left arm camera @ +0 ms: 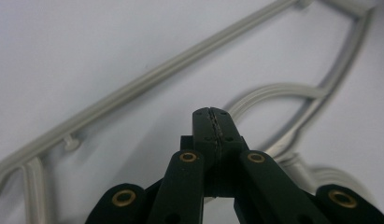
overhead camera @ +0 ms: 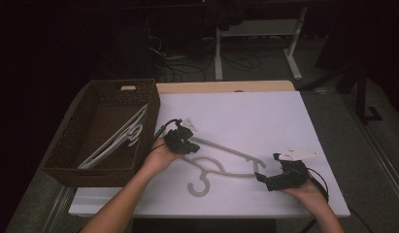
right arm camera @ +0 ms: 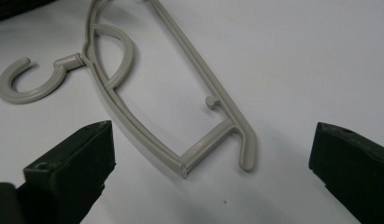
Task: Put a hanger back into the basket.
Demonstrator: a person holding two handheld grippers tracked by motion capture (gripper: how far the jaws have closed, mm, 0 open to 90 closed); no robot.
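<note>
One grey plastic hanger (overhead camera: 221,165) lies flat on the white bench (overhead camera: 265,116), its hook (overhead camera: 199,185) curling toward the person's side and its long bar running from the left gripper toward the right one. Two grippers are at work, one in each hand. The left gripper (overhead camera: 185,145) sits low over the hanger's left end; in the left gripper view its fingers (left arm camera: 204,126) are pressed together with nothing between them, their tips hovering just above the curved inner brace of the hanger (left arm camera: 283,88). Whether the tips touch the plastic cannot be told. The right gripper (overhead camera: 265,180) rests near the hanger's right end, held by the right hand (overhead camera: 308,194). In the right gripper view its two fingers (right arm camera: 73,172) stand spread wide, and the notched end of the hanger (right arm camera: 213,135) lies on the bench between and beyond them, touched by neither.

At the left edge of the bench stands one brown wicker basket (overhead camera: 71,150). Inside it lie white hangers (overhead camera: 117,138), leaning along the right wall; at least two overlap, though the exact count is hard to make out.
</note>
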